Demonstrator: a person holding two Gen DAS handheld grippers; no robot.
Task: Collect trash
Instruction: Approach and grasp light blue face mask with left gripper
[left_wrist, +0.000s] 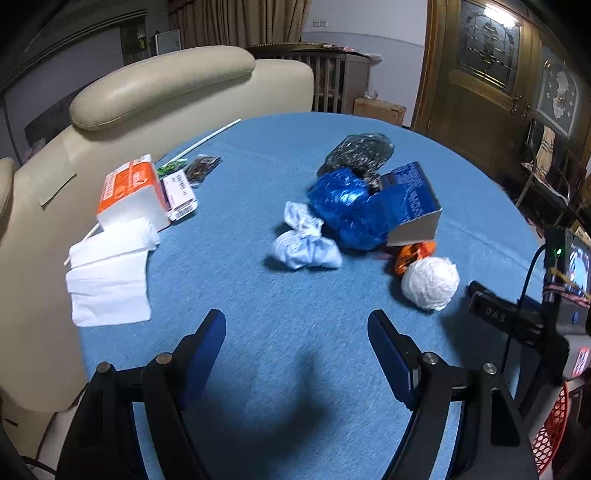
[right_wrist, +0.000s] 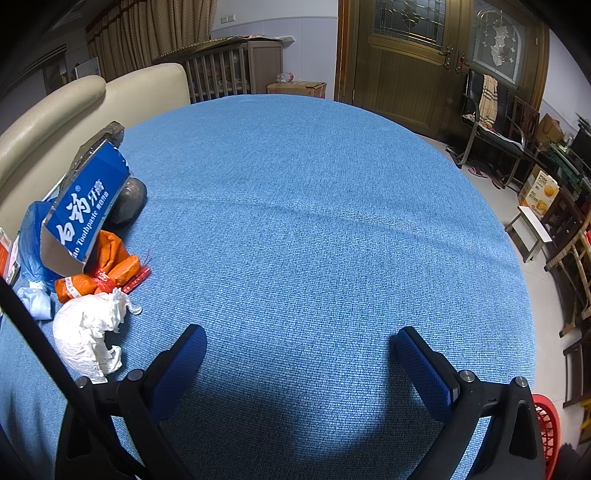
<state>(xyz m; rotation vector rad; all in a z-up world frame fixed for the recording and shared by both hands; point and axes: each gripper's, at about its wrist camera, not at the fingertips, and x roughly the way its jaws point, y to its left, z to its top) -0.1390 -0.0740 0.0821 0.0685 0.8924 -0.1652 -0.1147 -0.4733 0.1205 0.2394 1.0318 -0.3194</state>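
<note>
A pile of trash lies on the blue tablecloth (left_wrist: 236, 258): a pale blue crumpled bag (left_wrist: 304, 243), a blue plastic bag (left_wrist: 351, 206), a blue toothpaste box (left_wrist: 413, 199), a dark bag (left_wrist: 360, 151), an orange wrapper (left_wrist: 412, 256) and a white paper ball (left_wrist: 430, 282). My left gripper (left_wrist: 295, 321) stands open and empty, just short of the pile. In the right wrist view the box (right_wrist: 86, 206), orange wrapper (right_wrist: 107, 269) and white paper (right_wrist: 86, 332) sit at the far left. My right gripper (right_wrist: 300, 334) is open over bare cloth (right_wrist: 314, 221).
An orange tissue pack (left_wrist: 133, 192), loose white tissues (left_wrist: 109, 284) and small packets (left_wrist: 181, 188) lie at the table's left, beside a cream sofa (left_wrist: 159, 85). A red basket (right_wrist: 546, 424) sits low at the right. Chairs and boxes line the right wall.
</note>
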